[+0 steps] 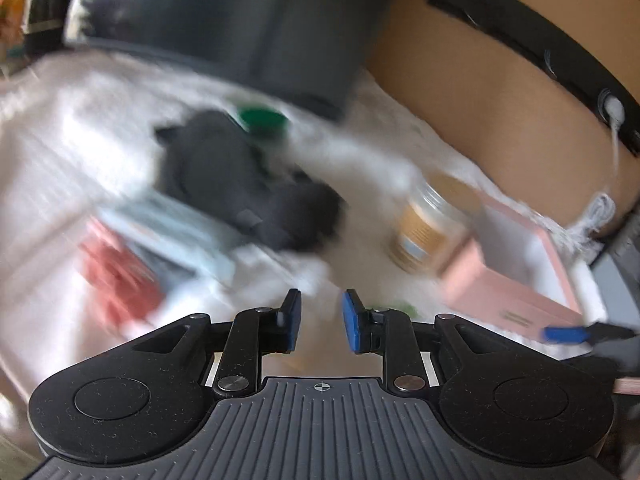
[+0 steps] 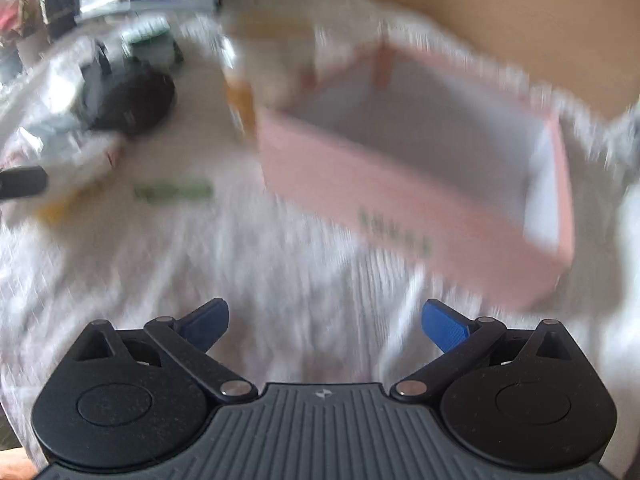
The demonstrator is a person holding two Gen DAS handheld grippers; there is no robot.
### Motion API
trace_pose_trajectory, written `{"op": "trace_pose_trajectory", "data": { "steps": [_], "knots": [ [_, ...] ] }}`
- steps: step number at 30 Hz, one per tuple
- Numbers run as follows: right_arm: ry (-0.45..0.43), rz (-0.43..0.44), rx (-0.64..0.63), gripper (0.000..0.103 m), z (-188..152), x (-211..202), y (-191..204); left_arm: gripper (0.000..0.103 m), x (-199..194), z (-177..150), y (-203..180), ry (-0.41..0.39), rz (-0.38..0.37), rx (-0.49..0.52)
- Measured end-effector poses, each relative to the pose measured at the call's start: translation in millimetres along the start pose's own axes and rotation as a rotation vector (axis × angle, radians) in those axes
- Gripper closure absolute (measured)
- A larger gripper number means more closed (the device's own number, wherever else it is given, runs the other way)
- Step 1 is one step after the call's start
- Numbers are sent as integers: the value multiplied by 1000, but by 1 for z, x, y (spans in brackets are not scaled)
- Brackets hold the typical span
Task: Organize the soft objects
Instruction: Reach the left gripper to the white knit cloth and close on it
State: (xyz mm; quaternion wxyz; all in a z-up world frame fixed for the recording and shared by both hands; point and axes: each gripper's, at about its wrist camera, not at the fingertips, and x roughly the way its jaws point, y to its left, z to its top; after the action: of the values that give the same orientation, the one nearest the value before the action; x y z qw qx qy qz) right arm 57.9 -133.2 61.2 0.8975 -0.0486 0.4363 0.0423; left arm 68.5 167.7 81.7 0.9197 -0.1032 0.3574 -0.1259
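Both views are smeared by motion. A dark soft bundle lies on the white cloth, ahead of and left of my left gripper. That gripper's blue pads stand a little apart with nothing between them. An open pink box with a white inside sits to the right. In the right wrist view the pink box is just ahead and looks empty. My right gripper is spread wide over bare cloth. The dark bundle is far to the left.
A jar with a gold label stands beside the box. A green lid, a red packet and pale flat items lie around the bundle. A dark panel and a brown wall close the back.
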Motion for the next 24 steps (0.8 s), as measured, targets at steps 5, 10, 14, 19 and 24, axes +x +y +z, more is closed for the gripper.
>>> {"op": "trace_pose_trajectory", "data": {
  "steps": [5,10,14,19,24],
  "knots": [
    [-90,25,8,0,38,-21,28,78,19,23,11,89,-32,131],
    [-96,49,37,0,33,-31,38,77,51,31,18,95,47,215],
    [-58,12,29,0,11,-31,38,77,63,24,24,145,7,254],
    [-10,-7,90,0,-11,-34,27,77,65,15,16,217,-79,354],
    [-7,-48,75,0,-21,-35,29,77,71,14,10,200,-37,406]
  ]
}}
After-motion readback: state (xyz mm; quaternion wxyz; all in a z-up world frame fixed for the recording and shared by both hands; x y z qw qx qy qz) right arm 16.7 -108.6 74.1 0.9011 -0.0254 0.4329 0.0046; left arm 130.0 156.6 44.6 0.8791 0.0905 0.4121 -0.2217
